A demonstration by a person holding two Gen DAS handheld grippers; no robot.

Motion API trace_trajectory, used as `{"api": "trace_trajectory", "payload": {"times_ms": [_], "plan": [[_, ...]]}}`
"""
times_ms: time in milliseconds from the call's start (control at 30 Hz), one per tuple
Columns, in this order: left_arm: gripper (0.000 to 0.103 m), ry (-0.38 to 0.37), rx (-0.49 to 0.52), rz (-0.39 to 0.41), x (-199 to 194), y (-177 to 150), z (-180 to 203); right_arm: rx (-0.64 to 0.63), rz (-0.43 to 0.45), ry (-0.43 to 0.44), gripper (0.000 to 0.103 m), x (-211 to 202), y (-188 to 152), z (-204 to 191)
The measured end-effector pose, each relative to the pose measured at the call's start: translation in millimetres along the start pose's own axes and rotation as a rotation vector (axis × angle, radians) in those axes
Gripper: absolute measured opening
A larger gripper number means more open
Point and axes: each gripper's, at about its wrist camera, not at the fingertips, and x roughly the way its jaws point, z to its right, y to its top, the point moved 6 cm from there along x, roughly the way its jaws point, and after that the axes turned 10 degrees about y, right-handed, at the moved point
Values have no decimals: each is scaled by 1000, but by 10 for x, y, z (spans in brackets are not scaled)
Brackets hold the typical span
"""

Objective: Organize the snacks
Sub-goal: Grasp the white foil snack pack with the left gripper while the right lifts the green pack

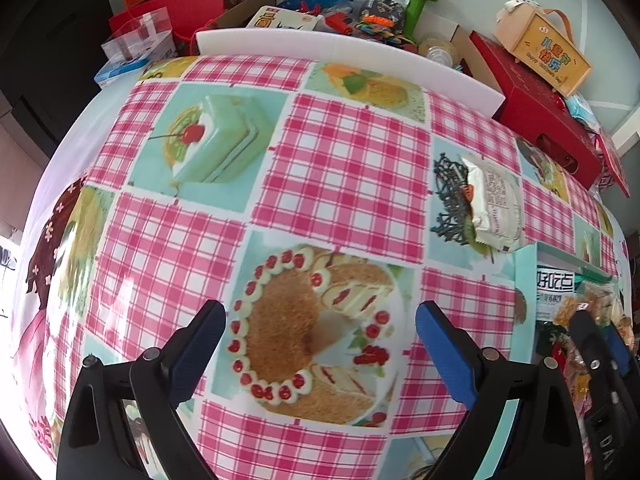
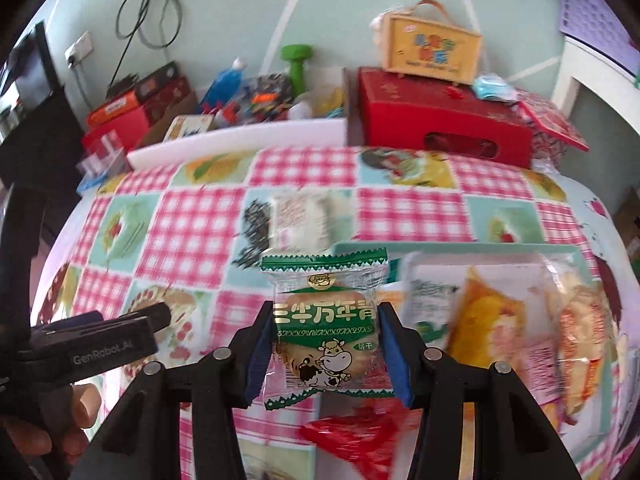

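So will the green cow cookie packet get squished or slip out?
The green-and-clear cow cookie packet probably feels light. Its shiny wrapper might slide between the right gripper pads. The round biscuit showing inside could likely crack if squeezed hard.

Bright daylight fills the room, and it pours in from the left: the lower left of the left wrist view is blown out to white, with a pale sheen across the glossy tablecloth [image 1: 340, 168] there. Shadows are soft and faint. That view is sharp. The right wrist view is smeared with motion blur across the cloth and the far clutter, yet the green biscuit packet [image 2: 326, 328] stays crisp. Both pictures bulge like a ball, edges bent, corners dark.
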Motion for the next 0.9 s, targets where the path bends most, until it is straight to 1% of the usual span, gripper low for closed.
{"api": "trace_trajectory", "payload": {"times_ms": [100, 200, 300, 400, 433, 500, 600, 667, 767, 900], "plan": [[96, -11, 24, 17, -68, 84, 165, 32, 48, -28, 53, -165, 104, 216], [96, -40, 54, 33, -128, 170, 374, 69, 90, -66, 53, -303, 181, 466], [96, -93, 90, 31, -155, 277, 684, 110, 115, -122, 53, -394, 236, 729], [92, -128, 115, 13, -89, 398, 909, 156, 121, -158, 53, -460, 212, 969], [90, -130, 119, 11, -72, 434, 964, 171, 122, -163, 53, -476, 199, 1038], [88, -133, 127, 8, -38, 513, 1089, 204, 125, -167, 53, -512, 181, 1162], [86, -142, 145, -29, 66, 575, 1270, 233, 130, -174, 53, -556, 156, 1270], [79, -150, 146, -60, 140, 571, 1332, 254, 132, -180, 53, -591, 127, 1338], [73, -157, 129, -100, 315, 636, 1473, 276, 134, -170, 53, -607, 106, 1389], [65, -167, 128, -109, 448, 702, 1613, 282, 130, -155, 53, -594, 96, 1413]]}}
